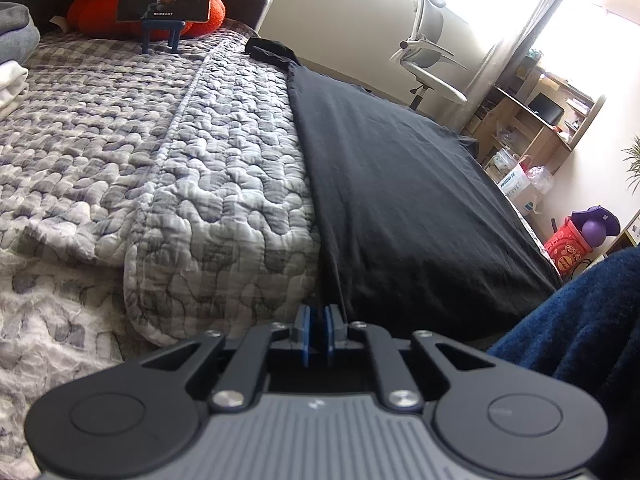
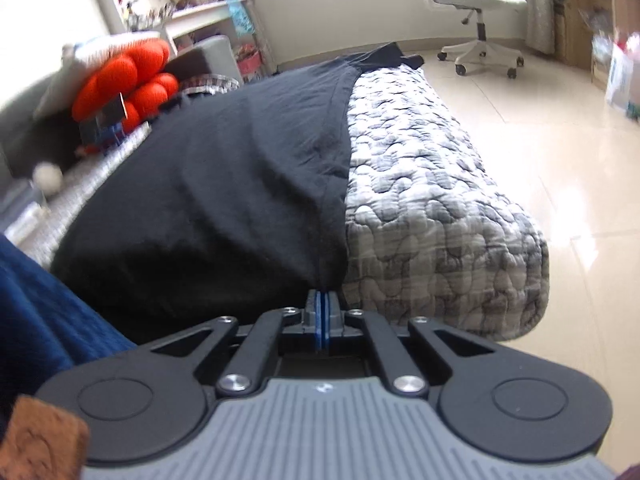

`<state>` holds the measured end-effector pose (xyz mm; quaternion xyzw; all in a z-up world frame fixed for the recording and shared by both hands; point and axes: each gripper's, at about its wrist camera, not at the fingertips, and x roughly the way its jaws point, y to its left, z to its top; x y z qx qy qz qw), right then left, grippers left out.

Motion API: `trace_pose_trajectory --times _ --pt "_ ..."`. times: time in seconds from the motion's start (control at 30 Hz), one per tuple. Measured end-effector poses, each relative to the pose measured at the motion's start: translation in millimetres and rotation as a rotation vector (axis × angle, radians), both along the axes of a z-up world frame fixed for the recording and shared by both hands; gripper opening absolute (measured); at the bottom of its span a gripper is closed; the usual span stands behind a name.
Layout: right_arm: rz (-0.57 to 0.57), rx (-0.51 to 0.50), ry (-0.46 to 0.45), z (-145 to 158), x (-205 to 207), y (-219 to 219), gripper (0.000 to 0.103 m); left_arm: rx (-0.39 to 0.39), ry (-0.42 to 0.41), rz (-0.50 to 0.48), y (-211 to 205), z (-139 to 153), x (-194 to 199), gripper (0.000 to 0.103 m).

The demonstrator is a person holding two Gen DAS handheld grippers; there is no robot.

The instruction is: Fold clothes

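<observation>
A black garment (image 1: 400, 184) lies spread lengthwise on a grey-and-white quilted bed cover (image 1: 224, 184). My left gripper (image 1: 319, 312) is shut on the garment's near left corner, the cloth pinched between its blue pads. In the right wrist view the same black garment (image 2: 224, 176) stretches away over the quilt (image 2: 432, 200). My right gripper (image 2: 322, 296) is shut on its near right corner. The cloth runs taut from both grippers toward the far end of the bed.
An orange cushion (image 1: 152, 12) and a phone on a blue stand (image 1: 164, 4) sit at the head of the bed. Folded pale clothes (image 1: 12, 80) lie at far left. A white office chair (image 2: 476, 12) stands on the tiled floor beside wooden shelves (image 1: 536, 120).
</observation>
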<state>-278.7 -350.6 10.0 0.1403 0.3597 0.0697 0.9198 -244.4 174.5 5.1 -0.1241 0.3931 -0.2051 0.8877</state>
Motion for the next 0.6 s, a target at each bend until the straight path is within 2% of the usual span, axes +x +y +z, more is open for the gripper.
trace_pose_trajectory --times 0.07,0.17,0.37,0.47,0.6 --pt "-0.017 0.040 -0.005 5 -3 -7 0.001 -0.003 -0.001 0.000 -1 -1 2 0.014" --pt "-0.053 0.025 0.012 4 0 -13 0.000 -0.015 -0.005 0.004 -2 -2 3 0.020" --pt "-0.088 -0.015 0.067 -14 15 -18 0.000 -0.028 -0.006 0.022 -6 -5 0 0.021" --pt "-0.120 0.002 0.068 -12 17 -24 0.000 -0.006 -0.032 0.009 -9 -3 -3 0.021" --pt "-0.150 0.014 0.064 -5 14 -41 0.000 -0.045 -0.019 0.007 -3 -8 -1 0.029"
